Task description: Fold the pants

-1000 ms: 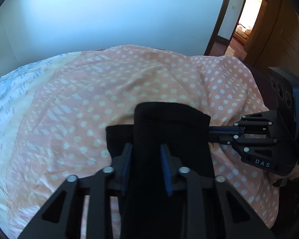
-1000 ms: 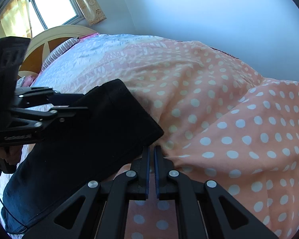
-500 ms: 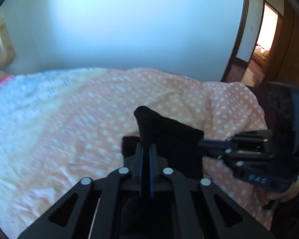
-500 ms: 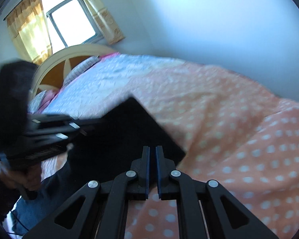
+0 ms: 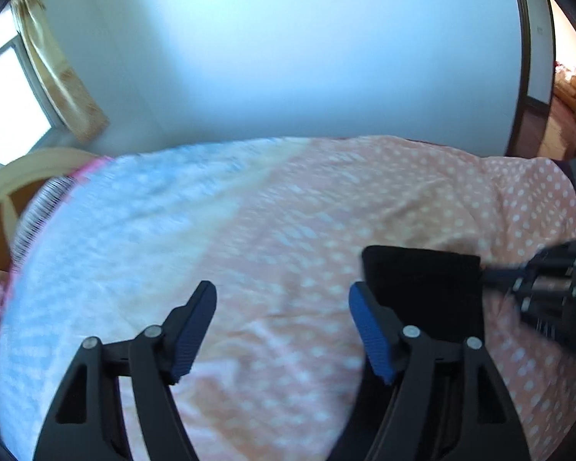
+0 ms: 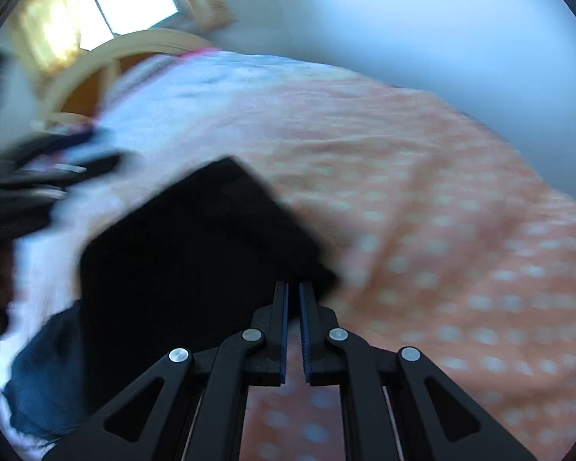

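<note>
- The left gripper (image 5: 282,309) is matte black plastic, built of angular linkage arms with triangular cut-outs.
- Its fingers carry ribbed blue pads (image 5: 370,334) on their inner faces.
- Round silver screws (image 5: 411,332) mark the pivot joints of each linkage.
- The right gripper (image 6: 292,296) has the same black frame, triangular openings and silver pivot screws (image 6: 252,334).
- Its blue pads (image 6: 284,330) show as thin ribbed strips along the inner edges.
- In the left wrist view the right gripper's body looks blurred, black with small silver screw heads.

Black pants (image 6: 196,253) folded into flat rectangle, lying on bed.
</note>
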### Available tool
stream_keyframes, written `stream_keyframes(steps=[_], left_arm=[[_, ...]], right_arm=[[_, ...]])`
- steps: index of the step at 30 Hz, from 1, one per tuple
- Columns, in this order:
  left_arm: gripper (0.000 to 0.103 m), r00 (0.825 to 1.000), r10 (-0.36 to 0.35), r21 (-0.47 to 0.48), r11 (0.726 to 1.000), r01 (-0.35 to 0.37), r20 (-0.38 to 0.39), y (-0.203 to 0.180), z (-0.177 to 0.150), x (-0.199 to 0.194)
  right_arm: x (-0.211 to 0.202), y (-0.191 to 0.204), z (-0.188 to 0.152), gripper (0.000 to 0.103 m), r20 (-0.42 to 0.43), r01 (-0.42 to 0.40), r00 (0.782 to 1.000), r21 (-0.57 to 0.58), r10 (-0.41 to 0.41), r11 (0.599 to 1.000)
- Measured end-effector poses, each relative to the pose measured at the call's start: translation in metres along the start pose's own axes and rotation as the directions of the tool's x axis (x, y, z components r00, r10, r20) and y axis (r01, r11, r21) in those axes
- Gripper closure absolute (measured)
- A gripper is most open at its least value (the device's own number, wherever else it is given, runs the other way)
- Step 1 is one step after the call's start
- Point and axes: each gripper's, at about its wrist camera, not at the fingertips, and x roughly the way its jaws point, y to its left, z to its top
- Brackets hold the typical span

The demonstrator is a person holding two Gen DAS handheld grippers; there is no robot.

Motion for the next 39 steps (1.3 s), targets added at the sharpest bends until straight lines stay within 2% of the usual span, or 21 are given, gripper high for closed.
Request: stream_keyframes(steps=[1,2,4,6,8,10,13,14,15,18,21,23,24,25,27,29,31,33,35,37,39], left_arm=[[0.029,1.0,0.015,0.008,1.0,-0.015,0.009,0.006,-0.009,-0.015],[0.029,1.0,0.02,0.004,1.0,-0.02,0.006,0.008,-0.017,-0.024],[0.029,0.999,0.033,-0.038,0.999,-0.034,-0.023,0.017,-0.041,-0.04],[0.029,0.995,0.062,-0.137,0.988,-0.071,-0.074,0.027,-0.075,-0.053],[0.029,0.991,0.082,-0.251,0.962,-0.106,-0.104,0.032,-0.111,-0.069],[0.029,0.989,0.073,-0.348,0.93,-0.115,-0.133,0.034,-0.15,-0.08],[0.028,0.984,0.028,-0.462,0.88,-0.108,-0.176,0.022,-0.21,-0.091],[0.028,0.981,0.004,-0.482,0.871,-0.098,-0.192,0.015,-0.229,-0.093],[0.028,0.979,0.003,-0.473,0.875,-0.102,-0.206,0.007,-0.241,-0.096],[0.027,0.977,0.121,-0.372,0.911,-0.179,-0.175,-0.023,-0.264,-0.113],[0.026,0.983,0.084,-0.366,0.92,-0.138,-0.161,-0.035,-0.271,-0.121],[0.026,0.988,0.069,-0.383,0.916,-0.118,-0.14,-0.036,-0.273,-0.13],[0.026,0.989,0.086,-0.384,0.914,-0.126,-0.12,-0.035,-0.273,-0.136],[0.026,0.988,0.114,-0.383,0.912,-0.146,-0.103,-0.034,-0.274,-0.142],[0.026,0.977,0.196,-0.399,0.892,-0.214,-0.085,-0.027,-0.279,-0.153],[0.023,0.966,0.238,-0.424,0.868,-0.258,-0.1,-0.023,-0.29,-0.154],[0.022,0.963,0.215,-0.451,0.852,-0.267,-0.164,-0.016,-0.309,-0.147],[0.022,0.978,0.144,-0.505,0.839,-0.201,-0.15,-0.012,-0.326,-0.152],[0.022,0.982,0.111,-0.507,0.844,-0.175,-0.153,-0.01,-0.334,-0.163],[0.022,0.981,0.122,-0.518,0.835,-0.184,-0.152,0.0,-0.347,-0.185],[0.022,0.975,0.167,-0.543,0.81,-0.22,-0.146,0.017,-0.362,-0.21]], right_arm=[[-0.008,0.003,0.0,0.097,0.036,0.076,0.996,-0.02,-0.076,0.997],[-0.02,0.01,0.0,0.097,0.09,0.048,0.995,-0.049,-0.044,0.998],[-0.036,0.023,-0.002,0.097,0.103,-0.167,0.98,-0.049,0.171,0.985],[-0.038,0.043,-0.005,0.097,0.057,-0.402,0.914,-0.03,0.403,0.915],[-0.035,0.08,-0.014,0.097,-0.012,-0.489,0.872,-0.095,0.49,0.867],[-0.028,0.107,-0.026,0.097,-0.057,-0.483,0.875,-0.182,0.481,0.857],[-0.001,0.122,-0.056,0.096,-0.188,-0.425,0.902,-0.244,0.388,0.871],[-0.003,0.118,-0.062,0.097,-0.174,-0.433,0.9,-0.256,0.399,0.864],[-0.009,0.114,-0.068,0.097,-0.189,-0.423,0.905,-0.29,0.382,0.858],[-0.019,0.105,-0.077,0.097,-0.261,-0.388,0.912,-0.307,0.315,0.869],[-0.024,0.098,-0.085,0.097,-0.284,-0.367,0.915,-0.296,0.285,0.882],[-0.031,0.096,-0.083,0.096,-0.251,-0.284,0.944,-0.296,0.213,0.912],[-0.04,0.098,-0.083,0.096,-0.188,-0.248,0.962,-0.302,0.197,0.92],[-0.052,0.101,-0.082,0.096,-0.136,-0.27,0.961,-0.292,0.24,0.917],[-0.067,0.109,-0.081,0.096,-0.106,-0.395,0.918,-0.23,0.381,0.889],[-0.077,0.133,-0.084,0.096,-0.1,-0.533,0.845,-0.222,0.525,0.816],[-0.079,0.168,-0.097,0.096,-0.134,-0.586,0.807,-0.293,0.575,0.755],[-0.071,0.202,-0.117,0.096,-0.21,-0.589,0.807,-0.356,0.552,0.725],[-0.047,0.229,-0.151,0.095,-0.38,-0.581,0.809,-0.405,0.448,0.706],[-0.059,0.23,-0.163,0.092,-0.324,-0.555,0.832,-0.48,0.451,0.679],[-0.067,0.233,-0.164,0.091,-0.395,-0.593,0.804,-0.484,0.444,0.644]])
